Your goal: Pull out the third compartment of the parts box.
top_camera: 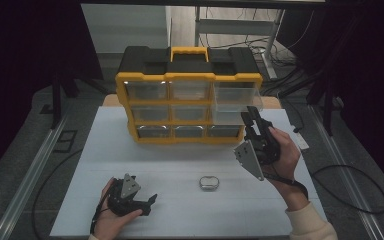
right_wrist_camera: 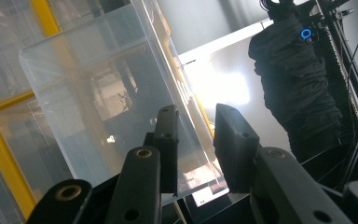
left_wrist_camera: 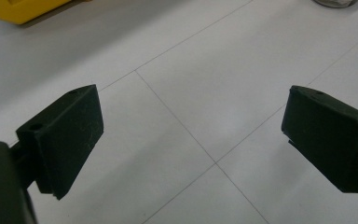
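In the left gripper view, the yellow plastic organizer cabinet (left_wrist_camera: 25,9) is cut off at eleven o'clock, and the small oval metal tin (left_wrist_camera: 335,3) at one o'clock. In the high view, reflections blur what the clear plastic drawers (top_camera: 190,90) hold. The person's cream sleeve (top_camera: 307,222) leaves at five o'clock.

I count one yellow-and-black drawer cabinet (top_camera: 189,95) with nine clear drawers, one of them, the top right drawer (top_camera: 236,96), pulled out. One small metal tin (top_camera: 209,183) lies on the bench (top_camera: 180,210). Two grippers, left gripper (top_camera: 151,201) and right gripper (top_camera: 250,114).
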